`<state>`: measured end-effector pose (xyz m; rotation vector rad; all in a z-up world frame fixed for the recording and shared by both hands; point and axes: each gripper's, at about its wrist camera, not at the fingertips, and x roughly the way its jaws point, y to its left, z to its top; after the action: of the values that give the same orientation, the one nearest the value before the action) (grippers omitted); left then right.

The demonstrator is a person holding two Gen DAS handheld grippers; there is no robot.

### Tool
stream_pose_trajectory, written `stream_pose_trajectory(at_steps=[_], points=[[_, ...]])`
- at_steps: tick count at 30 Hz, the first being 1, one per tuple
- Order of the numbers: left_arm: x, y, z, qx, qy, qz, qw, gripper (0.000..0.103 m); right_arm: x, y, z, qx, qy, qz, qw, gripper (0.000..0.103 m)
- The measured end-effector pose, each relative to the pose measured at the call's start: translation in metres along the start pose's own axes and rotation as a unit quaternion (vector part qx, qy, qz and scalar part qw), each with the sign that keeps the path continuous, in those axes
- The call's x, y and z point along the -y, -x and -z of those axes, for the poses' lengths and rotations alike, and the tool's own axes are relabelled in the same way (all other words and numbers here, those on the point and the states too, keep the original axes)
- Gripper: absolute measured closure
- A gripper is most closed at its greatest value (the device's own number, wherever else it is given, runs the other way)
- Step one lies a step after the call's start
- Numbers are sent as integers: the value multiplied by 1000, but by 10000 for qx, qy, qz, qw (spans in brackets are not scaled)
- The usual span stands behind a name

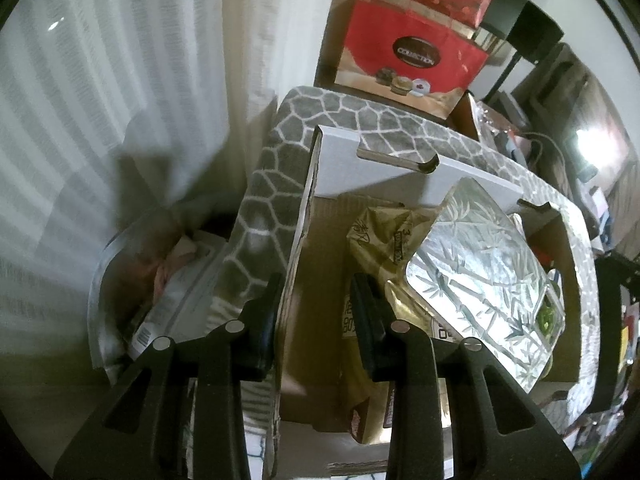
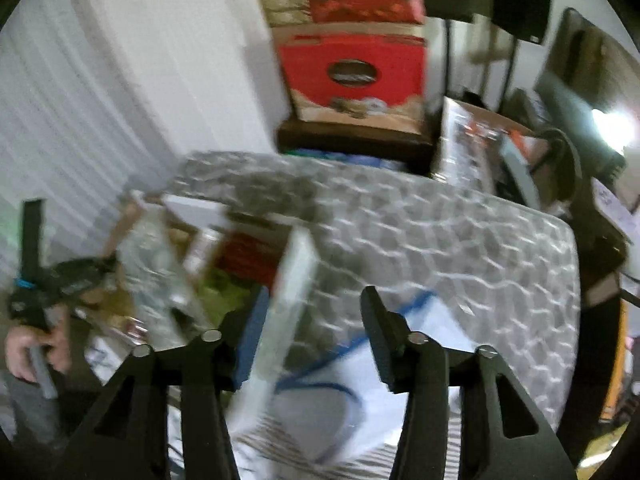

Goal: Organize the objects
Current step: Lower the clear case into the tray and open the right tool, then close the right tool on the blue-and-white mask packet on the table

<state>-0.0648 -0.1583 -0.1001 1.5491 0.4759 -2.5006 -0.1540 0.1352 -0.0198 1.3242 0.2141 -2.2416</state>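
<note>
An open cardboard box (image 1: 372,164) sits on a grey patterned blanket (image 1: 264,200). It holds a silver bamboo-print packet (image 1: 480,280) lying over a gold packet (image 1: 380,236). My left gripper (image 1: 316,312) is open and straddles the box's left wall, one finger outside and one inside. In the blurred right wrist view, my right gripper (image 2: 316,320) is open and straddles the box's right wall (image 2: 294,280). The left gripper and the hand holding it show at the far left of the right wrist view (image 2: 40,292).
A silver pouch (image 1: 168,288) lies left of the blanket by the white curtain. Stacked red boxes (image 1: 412,52) stand on a dark stand behind. Clutter and a bright lamp (image 1: 592,144) fill the right side. A white and blue cloth (image 2: 360,380) lies on the blanket.
</note>
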Motion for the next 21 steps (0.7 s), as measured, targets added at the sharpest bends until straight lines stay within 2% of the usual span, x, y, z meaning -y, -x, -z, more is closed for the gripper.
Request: stream_pose_trajectory(at_steps=[4,11,21], points=[[3,-1,0,1,1,-59,10000,73,39,-5,16,-113,-216,534,9983,49],[4,-1,1,-7,-19,-90,10000,73,104,-14,38,-243,-1113,438,9925,49],[6,-2,2,-14,-31,-146,9999,73,130,-31,61,-462,-1473,630,9860,48]])
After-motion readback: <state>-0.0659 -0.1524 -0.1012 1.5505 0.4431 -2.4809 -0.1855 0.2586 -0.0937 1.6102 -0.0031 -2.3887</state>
